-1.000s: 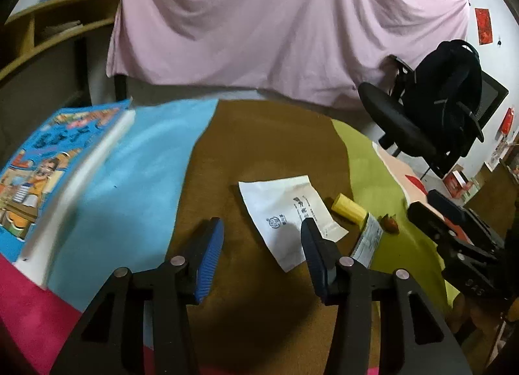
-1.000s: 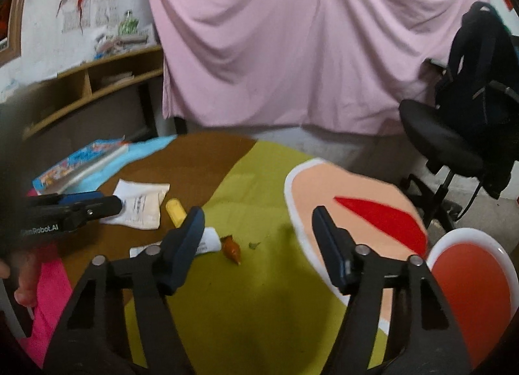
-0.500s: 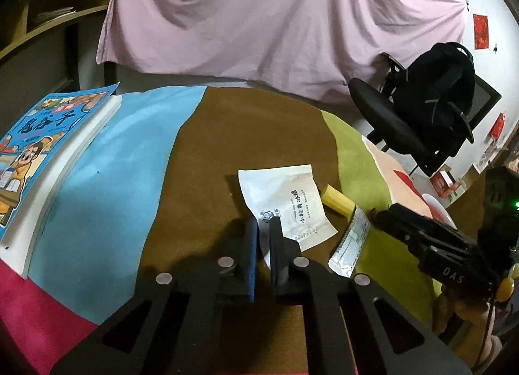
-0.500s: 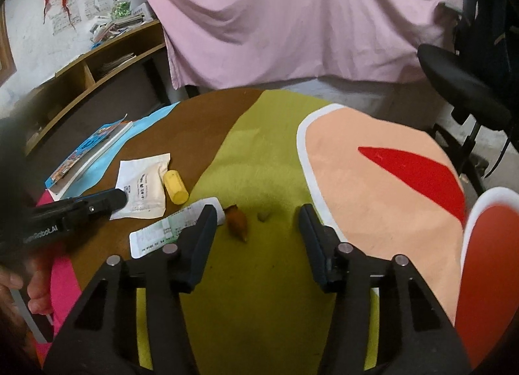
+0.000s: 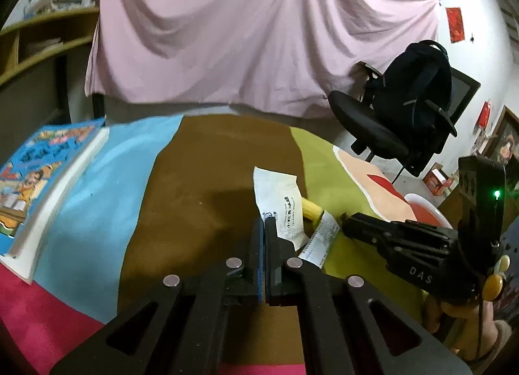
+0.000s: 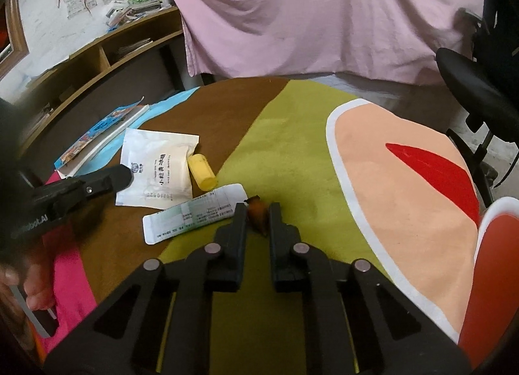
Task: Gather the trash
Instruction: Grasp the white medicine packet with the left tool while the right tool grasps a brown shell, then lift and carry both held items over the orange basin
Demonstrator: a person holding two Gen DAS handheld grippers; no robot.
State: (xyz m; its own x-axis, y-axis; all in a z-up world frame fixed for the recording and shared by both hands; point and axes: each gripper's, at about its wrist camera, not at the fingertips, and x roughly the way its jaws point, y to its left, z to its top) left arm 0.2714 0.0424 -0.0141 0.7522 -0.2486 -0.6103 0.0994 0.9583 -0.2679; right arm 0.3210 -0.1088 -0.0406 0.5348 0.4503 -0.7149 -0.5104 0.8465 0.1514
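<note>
Small orange-brown scrap (image 6: 257, 211), pointed ends

White packet (image 6: 159, 167), yellow cap (image 6: 201, 171), paper slip (image 6: 194, 216), orange scrap (image 6: 258, 213) on cloth

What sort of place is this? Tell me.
Probably a home study or bedroom, not a lab: an office chair with a backpack on it, a wooden shelf stacked with papers, and a children's book on the cloth-covered table.

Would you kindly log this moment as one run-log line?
left gripper: shut on white packet | right gripper: shut on orange scrap | receipt: untouched
</note>
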